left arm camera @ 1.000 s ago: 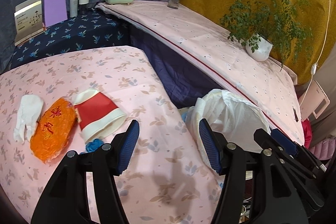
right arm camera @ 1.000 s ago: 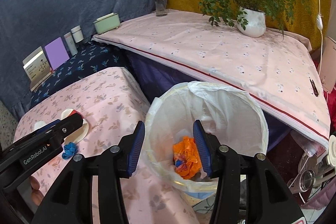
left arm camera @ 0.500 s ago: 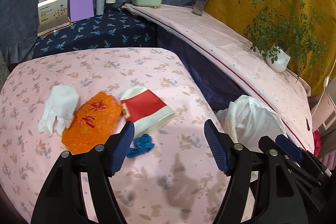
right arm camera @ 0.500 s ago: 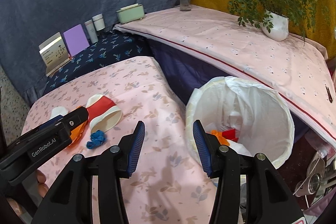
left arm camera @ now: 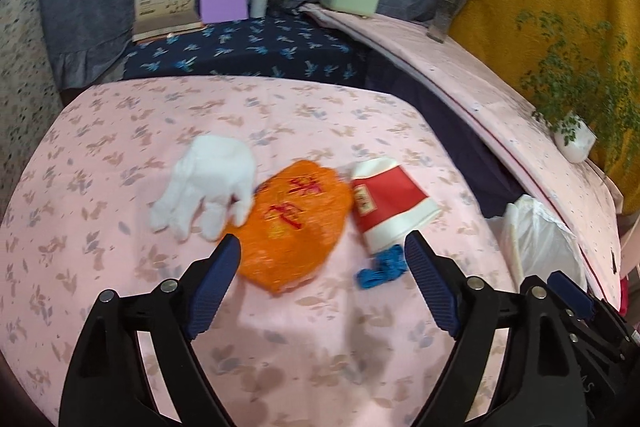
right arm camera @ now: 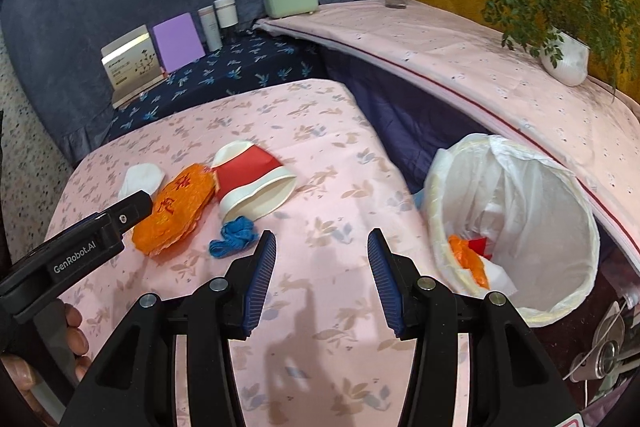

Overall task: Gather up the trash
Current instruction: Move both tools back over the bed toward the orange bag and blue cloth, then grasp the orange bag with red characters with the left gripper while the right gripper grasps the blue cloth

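In the left wrist view the left gripper (left arm camera: 324, 259) is held released, its jaws wide apart and empty, with the orange wrapper (left arm camera: 294, 223) lying flat on the pink cloth (left arm camera: 120, 131) just ahead at centre frame, its long axis running from lower left to upper right. The right gripper (right arm camera: 322, 259) is likewise released and empty, and the wrapper is seen far to its left, so the left is judged nearer. The lined bin (right arm camera: 516, 223) is placed at right.

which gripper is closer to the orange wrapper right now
Left. The left gripper hangs open just above the orange wrapper; the right gripper sits farther off, toward the bin.
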A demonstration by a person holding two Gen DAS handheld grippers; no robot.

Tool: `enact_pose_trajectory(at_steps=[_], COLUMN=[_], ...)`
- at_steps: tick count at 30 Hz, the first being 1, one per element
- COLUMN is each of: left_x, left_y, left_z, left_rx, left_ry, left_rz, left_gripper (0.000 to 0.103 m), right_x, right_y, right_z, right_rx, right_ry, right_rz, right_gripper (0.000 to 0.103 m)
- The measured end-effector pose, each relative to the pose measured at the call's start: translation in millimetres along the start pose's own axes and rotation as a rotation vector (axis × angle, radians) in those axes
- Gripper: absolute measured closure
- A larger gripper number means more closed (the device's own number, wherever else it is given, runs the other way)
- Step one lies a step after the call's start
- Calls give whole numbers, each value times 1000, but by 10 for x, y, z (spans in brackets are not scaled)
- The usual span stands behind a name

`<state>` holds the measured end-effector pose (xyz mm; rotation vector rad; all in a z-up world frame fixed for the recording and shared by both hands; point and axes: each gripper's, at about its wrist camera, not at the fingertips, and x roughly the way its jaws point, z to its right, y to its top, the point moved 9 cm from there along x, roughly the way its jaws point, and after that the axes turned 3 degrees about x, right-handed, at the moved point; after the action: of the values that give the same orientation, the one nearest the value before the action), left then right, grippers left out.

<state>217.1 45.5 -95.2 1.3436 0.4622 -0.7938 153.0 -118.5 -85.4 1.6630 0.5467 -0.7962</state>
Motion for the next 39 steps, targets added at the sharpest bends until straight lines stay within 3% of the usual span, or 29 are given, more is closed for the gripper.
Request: enact_pose_trajectory(at_steps=[9,27,32,39], left_x=[152,659,742,764], left_y=[-204,-243,-237,-249], left_z=[-476,-491,-449,-321], left_rx=[-69,-86,-65,-32], left_ry=[63,74,76,33], left_rz=[-55,-142,-145,-146], left_gripper=[23,23,35,71], right_x=[258,840,979,1054], right_y=[-156,-198,-216,-204], right_z=[-399,-642,-663,-712], right_rx=[-41,-66,-69,-76], right_ry=[55,64,66,86], right_rz=[-54,-121,-137,-132], right_gripper=[56,56,56,57])
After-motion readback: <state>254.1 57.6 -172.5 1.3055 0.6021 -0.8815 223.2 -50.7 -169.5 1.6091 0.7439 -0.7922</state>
